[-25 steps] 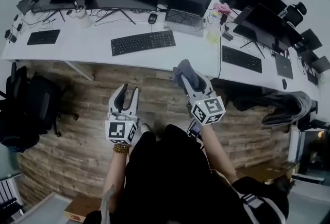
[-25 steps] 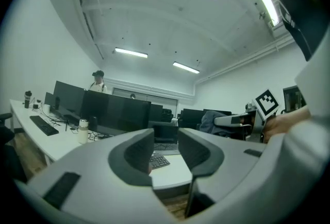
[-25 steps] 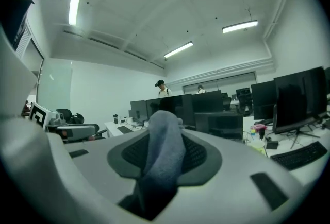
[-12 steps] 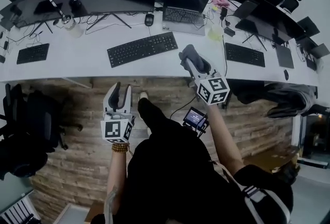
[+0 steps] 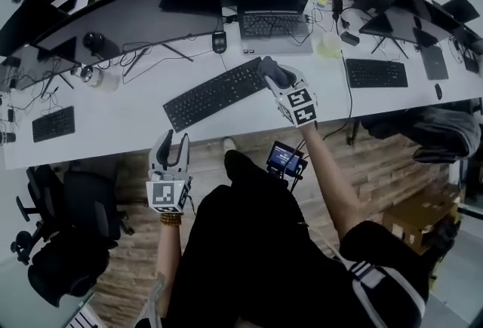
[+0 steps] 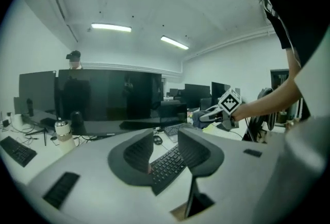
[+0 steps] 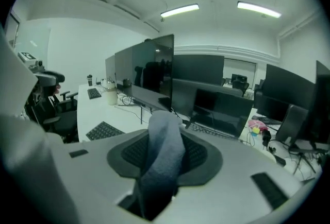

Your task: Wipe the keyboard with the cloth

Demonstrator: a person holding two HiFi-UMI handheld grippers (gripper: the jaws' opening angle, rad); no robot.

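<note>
R gripper [image 5: 272, 75] grips the grey cloth [image 7: 165, 145], jaws easing open a bit w/ cloth between the pads. The bunched end pokes past the tips, so fabric meets the keyboard [image 5: 215, 93]. Cloth hangs over its 3 o'clock end. L gripper [image 5: 175, 142] sits at 7 o'clock, off the desk [image 5: 121, 119] edge, jaws barely parted, empty — prob. spare.

Head view: from above the person, looking steeply down onto the table [image 5: 128, 119].
Left gripper view: low by the table's near edge, almost level, facing the keyboard [image 6: 166, 162] and monitors [image 6: 108, 97].
Right gripper view: just above the table, close to the laptop [image 7: 219, 109] it faces.
Shared: head and left gripper views show the keyboard; all three show monitors.
</note>
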